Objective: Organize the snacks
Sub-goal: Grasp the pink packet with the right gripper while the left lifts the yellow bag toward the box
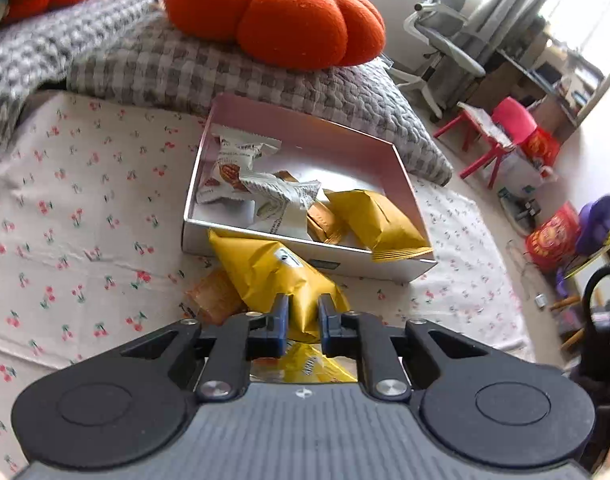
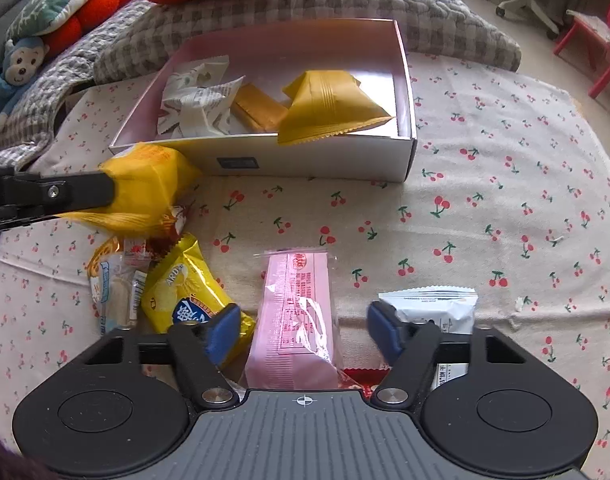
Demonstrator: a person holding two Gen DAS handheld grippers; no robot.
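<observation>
A shallow pink-lined box (image 1: 305, 250) (image 2: 329, 162) sits on the cherry-print cloth and holds white, tan and yellow snack packets (image 1: 381, 220) (image 2: 333, 108). My left gripper (image 1: 303, 312) is shut on a yellow snack packet (image 1: 273, 276) and holds it in front of the box's near left corner; it also shows at the left of the right wrist view (image 2: 145, 188). My right gripper (image 2: 305, 326) is open over a pink wrapped bar (image 2: 297, 312). A yellow chip packet (image 2: 185, 292) lies by its left finger, a white packet (image 2: 433, 308) by its right finger.
More loose snacks (image 2: 113, 280) lie left of the chip packet. A grey checked blanket (image 1: 185, 64) with an orange pumpkin cushion (image 1: 277, 12) lies behind the box. A plush monkey (image 2: 13, 76) sits at far left. An office chair (image 1: 445, 36) and red stool (image 1: 489, 140) stand beyond.
</observation>
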